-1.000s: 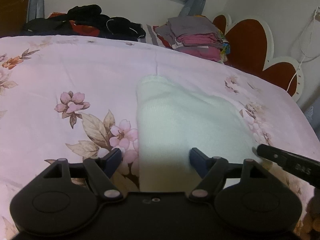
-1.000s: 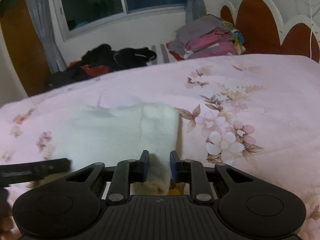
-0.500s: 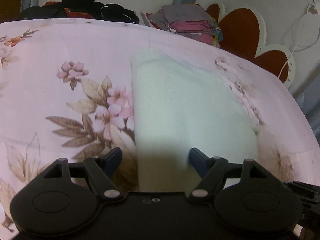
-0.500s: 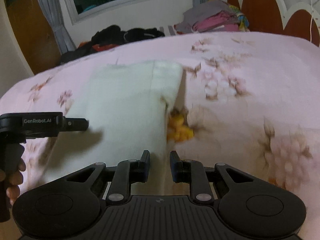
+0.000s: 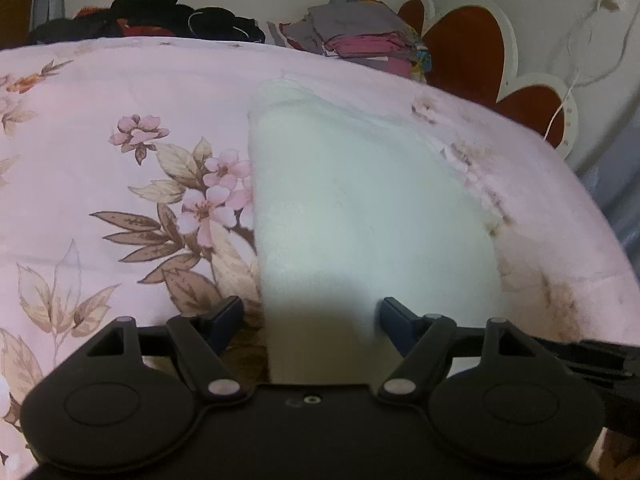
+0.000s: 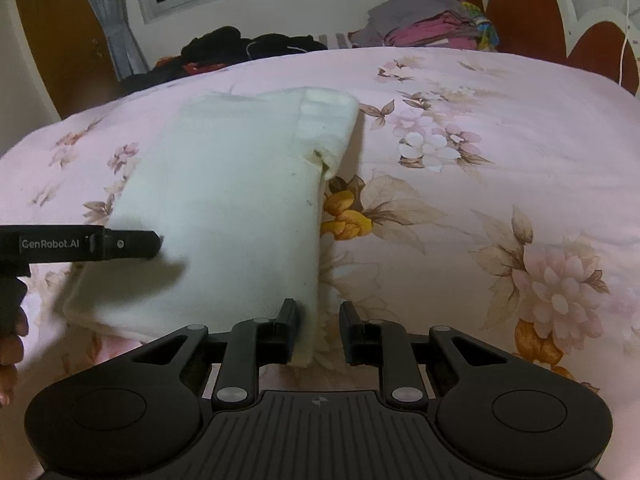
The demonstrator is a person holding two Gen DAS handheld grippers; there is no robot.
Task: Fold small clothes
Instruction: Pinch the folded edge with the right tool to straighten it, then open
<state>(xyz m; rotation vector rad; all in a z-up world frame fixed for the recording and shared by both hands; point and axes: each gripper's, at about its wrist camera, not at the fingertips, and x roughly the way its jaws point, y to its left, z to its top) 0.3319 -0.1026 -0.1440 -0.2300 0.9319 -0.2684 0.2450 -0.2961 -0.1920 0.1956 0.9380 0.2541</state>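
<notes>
garment: white knit garment (image 6: 224,216) lying flat on the bed (image 6: 500,128), near its front edge, already doubled over.
handling: likely light, soft and limp; thick knit should not slip.
where to grip: by judgement, the two near corners, lifting both together.
right hand-held gripper (image 6: 318,334): jaws narrow, near right corner between them; whether they pinch it I cannot tell.
left hand-held gripper (image 5: 311,314): spread wide over near left edge, gripping nothing.

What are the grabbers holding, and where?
Seemingly nothing. The near corner of the white knitted garment sits between parted jaws of the right gripper, unpinched; the left gripper is open.
</notes>
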